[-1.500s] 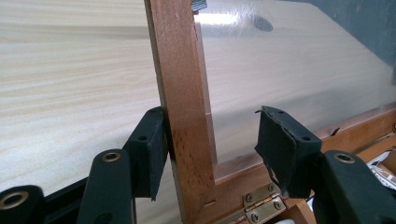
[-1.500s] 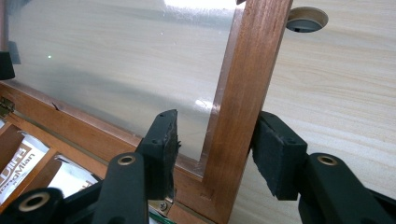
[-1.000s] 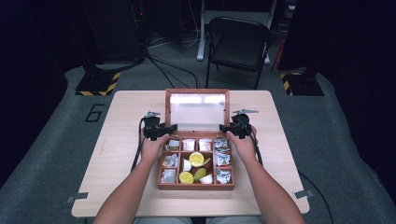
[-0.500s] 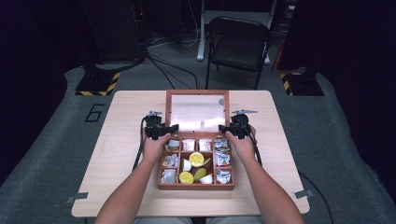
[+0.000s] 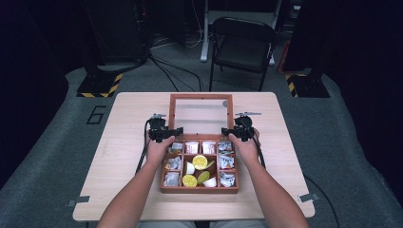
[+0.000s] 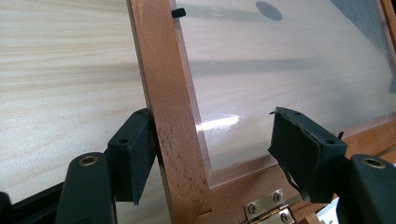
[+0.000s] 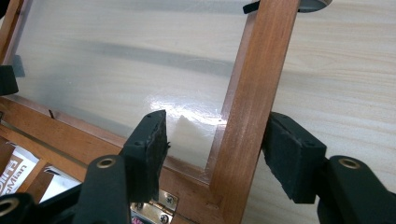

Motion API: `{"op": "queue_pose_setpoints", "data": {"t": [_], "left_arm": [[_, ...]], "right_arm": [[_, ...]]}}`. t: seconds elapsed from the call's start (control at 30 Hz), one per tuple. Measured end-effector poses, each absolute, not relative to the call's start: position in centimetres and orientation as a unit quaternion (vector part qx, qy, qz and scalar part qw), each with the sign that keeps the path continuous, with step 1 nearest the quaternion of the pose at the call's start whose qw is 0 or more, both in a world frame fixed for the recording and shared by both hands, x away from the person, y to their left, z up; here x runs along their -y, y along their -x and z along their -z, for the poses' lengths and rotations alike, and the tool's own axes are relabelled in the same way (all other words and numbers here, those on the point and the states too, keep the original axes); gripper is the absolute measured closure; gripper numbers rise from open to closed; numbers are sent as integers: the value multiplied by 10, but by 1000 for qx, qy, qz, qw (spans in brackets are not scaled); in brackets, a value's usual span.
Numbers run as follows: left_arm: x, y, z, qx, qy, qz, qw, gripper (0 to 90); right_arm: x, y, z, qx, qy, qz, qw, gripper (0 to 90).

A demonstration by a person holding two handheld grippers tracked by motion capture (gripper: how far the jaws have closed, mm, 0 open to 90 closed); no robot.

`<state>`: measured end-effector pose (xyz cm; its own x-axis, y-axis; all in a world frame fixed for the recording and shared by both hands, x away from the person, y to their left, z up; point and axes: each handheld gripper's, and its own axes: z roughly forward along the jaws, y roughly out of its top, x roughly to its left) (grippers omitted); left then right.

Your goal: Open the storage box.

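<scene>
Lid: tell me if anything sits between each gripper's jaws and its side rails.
Nothing visible does. The left gripper straddles the lid's left rail, with its outer jaw at the wood. The right gripper straddles the right rail, both jaws a little apart from it. Only the clear pane lies by the inner jaws.

Box (image 5: 199,187) on table (image 5: 119,123); its lid (image 5: 201,96) apparently lies open behind.

From the high view the packets (image 5: 227,179) in the box's (image 5: 199,189) side compartments are too small to read, and the hands (image 5: 159,149) cover its far corners. In the left gripper view the lid's (image 6: 168,107) far end runs off the top edge. A printed packet (image 7: 16,172) (lettering cut short) leaves the right gripper view's left edge.
</scene>
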<state>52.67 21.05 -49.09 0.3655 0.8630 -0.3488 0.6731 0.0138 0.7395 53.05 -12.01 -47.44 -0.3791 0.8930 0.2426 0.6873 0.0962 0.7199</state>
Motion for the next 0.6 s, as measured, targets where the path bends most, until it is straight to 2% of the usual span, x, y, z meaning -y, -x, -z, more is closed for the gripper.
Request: {"op": "queue_pose_setpoints", "data": {"t": [0.6], "left_arm": [[-212,-531,496,-565,-685,-84,452,303]], "right_arm": [[121,-535,477,-725,-553,-396,109,381]]}}
